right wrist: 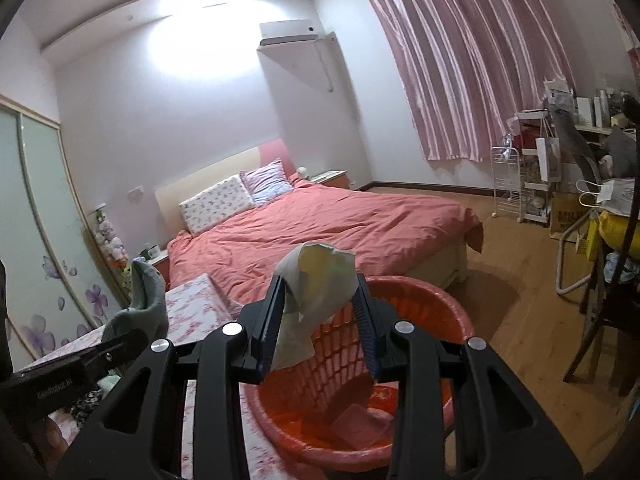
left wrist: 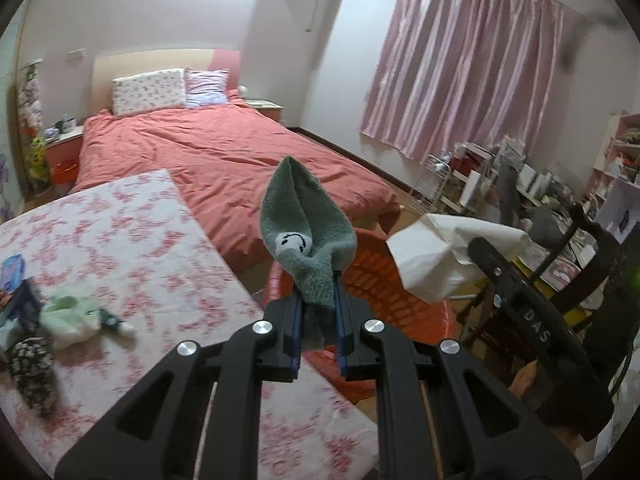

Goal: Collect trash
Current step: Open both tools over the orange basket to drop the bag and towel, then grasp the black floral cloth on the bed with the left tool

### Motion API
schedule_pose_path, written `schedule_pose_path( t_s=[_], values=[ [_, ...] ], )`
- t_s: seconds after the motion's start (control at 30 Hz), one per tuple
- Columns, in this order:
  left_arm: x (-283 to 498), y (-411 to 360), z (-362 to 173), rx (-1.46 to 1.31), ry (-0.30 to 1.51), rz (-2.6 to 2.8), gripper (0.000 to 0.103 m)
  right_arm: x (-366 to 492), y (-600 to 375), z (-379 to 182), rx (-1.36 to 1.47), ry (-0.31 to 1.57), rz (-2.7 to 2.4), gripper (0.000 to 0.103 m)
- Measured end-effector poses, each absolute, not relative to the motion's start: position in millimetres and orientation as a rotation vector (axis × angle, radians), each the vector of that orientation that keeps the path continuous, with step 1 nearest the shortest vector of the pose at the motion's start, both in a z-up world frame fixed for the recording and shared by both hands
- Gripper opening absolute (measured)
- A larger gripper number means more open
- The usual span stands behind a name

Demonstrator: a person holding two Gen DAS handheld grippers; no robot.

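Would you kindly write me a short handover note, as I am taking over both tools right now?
Left tool: shut on a grey-green fuzzy sock with a smiley patch, held up over the red plastic slatted basket.
Right tool: shut on a crumpled white paper piece, also above the basket.
Basket: beside the floral-covered table; it looks to hold one flat pinkish item already.
Done: both items picked up and brought to the basket.
Left: release both into it, then probably go back for the pale green bundle and the dark patterned cloth on the table.
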State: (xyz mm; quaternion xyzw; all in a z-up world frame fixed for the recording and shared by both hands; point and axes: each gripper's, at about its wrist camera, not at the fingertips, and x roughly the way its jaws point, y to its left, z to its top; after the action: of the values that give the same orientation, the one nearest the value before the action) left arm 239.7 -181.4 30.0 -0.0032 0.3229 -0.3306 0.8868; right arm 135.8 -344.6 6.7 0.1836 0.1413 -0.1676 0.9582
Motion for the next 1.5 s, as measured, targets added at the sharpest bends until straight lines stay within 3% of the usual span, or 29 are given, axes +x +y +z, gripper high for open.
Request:
schedule_pose_path(
  t_s=[0.33, 0.43, 0.5, 0.63, 0.73, 1.0, 1.5],
  values=[
    [259, -239, -6, 0.050, 0.733, -0.747, 0.015, 150, -377, -10, 0.408, 0.322, -0.388, 0.036],
    [268, -249, -17, 0.058, 0.756, -0.745, 0.026, 156, -385, -16, 0.422, 0.342, -0.383, 0.044],
    [273, -253, -23, 0.066, 0.762, -0.725, 0.042, 158, -391, -21, 0.435, 0.355, -0.379, 0.054],
    [280, -251, -33, 0.077, 0.783, -0.683, 0.047, 152, -388, -23, 0.433, 0.363, -0.398, 0.066],
    [283, -236, -34, 0.072, 0.792, -0.651, 0.054, 145, -380, -20, 0.414, 0.357, -0.421, 0.070],
    [259, -168, -22, 0.099, 0.732, -0.499, 0.070, 142, -352, -2, 0.342, 0.365, -0.376, 0.071],
    [231, 3, -16, 0.015, 0.705, -0.163, 0.072, 159, -237, 7, 0.267, 0.451, -0.086, 0.071]
  ],
)
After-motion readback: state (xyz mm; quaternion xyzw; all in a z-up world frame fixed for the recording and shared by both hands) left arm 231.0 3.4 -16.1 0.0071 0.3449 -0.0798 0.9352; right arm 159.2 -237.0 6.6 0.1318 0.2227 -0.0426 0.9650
